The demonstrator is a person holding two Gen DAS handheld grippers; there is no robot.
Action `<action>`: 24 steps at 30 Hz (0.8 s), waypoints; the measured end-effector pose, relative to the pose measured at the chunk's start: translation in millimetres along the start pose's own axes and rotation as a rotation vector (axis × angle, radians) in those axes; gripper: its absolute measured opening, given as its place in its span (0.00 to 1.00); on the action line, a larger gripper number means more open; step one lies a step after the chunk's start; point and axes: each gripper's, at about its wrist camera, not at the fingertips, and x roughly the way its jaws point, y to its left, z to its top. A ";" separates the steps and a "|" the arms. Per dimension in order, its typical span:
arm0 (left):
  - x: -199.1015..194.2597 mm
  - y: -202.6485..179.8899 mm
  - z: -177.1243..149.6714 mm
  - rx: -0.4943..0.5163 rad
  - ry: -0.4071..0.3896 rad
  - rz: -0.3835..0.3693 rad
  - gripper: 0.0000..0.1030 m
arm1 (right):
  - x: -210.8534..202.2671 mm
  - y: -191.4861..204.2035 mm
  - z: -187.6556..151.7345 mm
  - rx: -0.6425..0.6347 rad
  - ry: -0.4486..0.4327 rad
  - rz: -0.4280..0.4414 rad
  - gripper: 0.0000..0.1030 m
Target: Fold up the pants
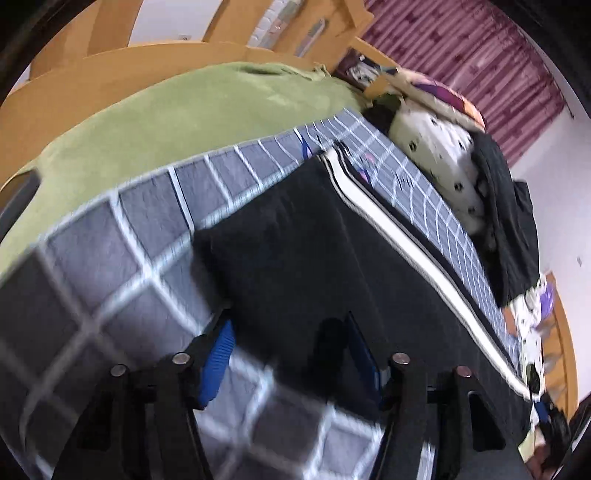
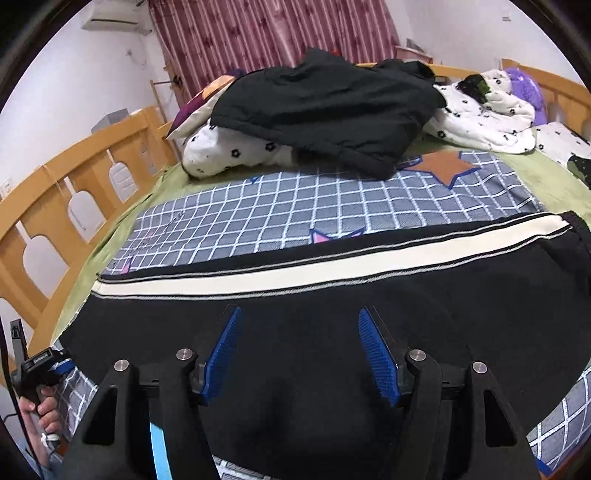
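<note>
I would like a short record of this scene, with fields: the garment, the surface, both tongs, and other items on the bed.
garment: black pants with white side stripe, lying flat
surface: grey checked sheet over a green blanket
left tongs: open, at the pants' edge, holding nothing
right tongs: open above the pants, holding nothing
other items: black jacket, white flowered quilt

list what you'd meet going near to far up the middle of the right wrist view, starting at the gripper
right gripper → black pants → white side stripe → checked sheet → black garment pile → maroon curtain
</note>
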 end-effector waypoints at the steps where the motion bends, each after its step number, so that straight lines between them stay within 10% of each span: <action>1: 4.5 0.1 5.3 -0.006 -0.003 0.001 0.50 | 1.2 -2.5 0.6 0.008 0.001 -0.004 0.63; 7: 18.1 13.3 22.1 -0.124 -0.016 -0.013 0.32 | 5.1 -14.5 5.6 0.061 0.029 -0.006 0.63; 12: 22.0 -6.0 24.8 -0.086 -0.040 0.118 0.16 | 7.7 -28.9 -1.0 0.068 0.047 -0.038 0.63; 19: -14.1 -135.4 13.2 0.365 -0.227 0.338 0.11 | -16.7 -55.1 -13.8 0.025 0.005 -0.118 0.63; 24: -39.6 -258.6 -31.5 0.655 -0.256 0.178 0.10 | -43.3 -88.0 -16.8 0.052 -0.057 -0.167 0.63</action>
